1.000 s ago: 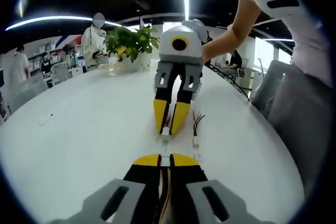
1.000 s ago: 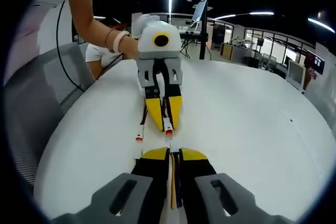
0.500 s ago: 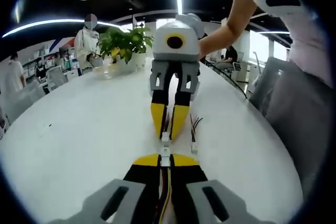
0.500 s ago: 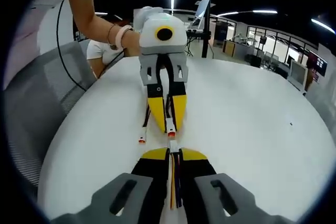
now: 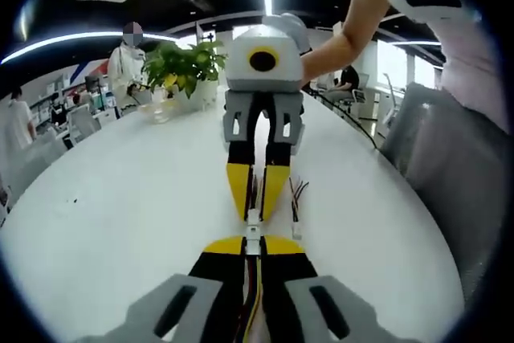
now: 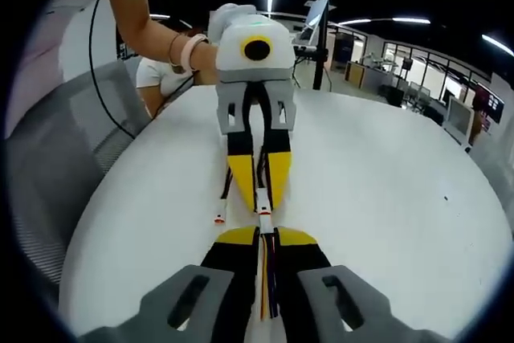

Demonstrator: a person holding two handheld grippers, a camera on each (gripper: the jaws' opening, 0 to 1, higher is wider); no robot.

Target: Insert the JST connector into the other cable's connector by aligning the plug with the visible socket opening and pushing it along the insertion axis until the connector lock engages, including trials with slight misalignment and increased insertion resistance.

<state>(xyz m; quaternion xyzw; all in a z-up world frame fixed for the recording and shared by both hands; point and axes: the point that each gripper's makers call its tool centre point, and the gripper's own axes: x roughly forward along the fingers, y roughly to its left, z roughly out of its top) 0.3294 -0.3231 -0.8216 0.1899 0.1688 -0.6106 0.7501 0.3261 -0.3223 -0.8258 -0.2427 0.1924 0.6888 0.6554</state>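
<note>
In the left gripper view, my left gripper (image 5: 253,243) rises from the bottom, shut on a cable with red and yellow wires that ends in a white JST connector (image 5: 253,234). Facing it is my right gripper (image 5: 254,213), shut on the other cable, and the two connector tips meet end to end. From the right gripper view, my right gripper (image 6: 266,235) holds its wires while the left gripper (image 6: 262,205) points at it. The small joined connectors (image 6: 264,218) sit between the yellow tips. How deep the plug sits is hidden.
A spare wire bundle (image 5: 295,198) with a small connector (image 6: 219,218) lies on the white round table (image 5: 120,198) beside the grippers. A potted plant (image 5: 189,66) stands at the far edge. Grey chairs (image 6: 56,166) and a person's arm (image 5: 353,34) border the table.
The two grippers have come closer head-on. The gap between the two connectors has closed, and their tips now touch. The spare cable has stayed on the table.
</note>
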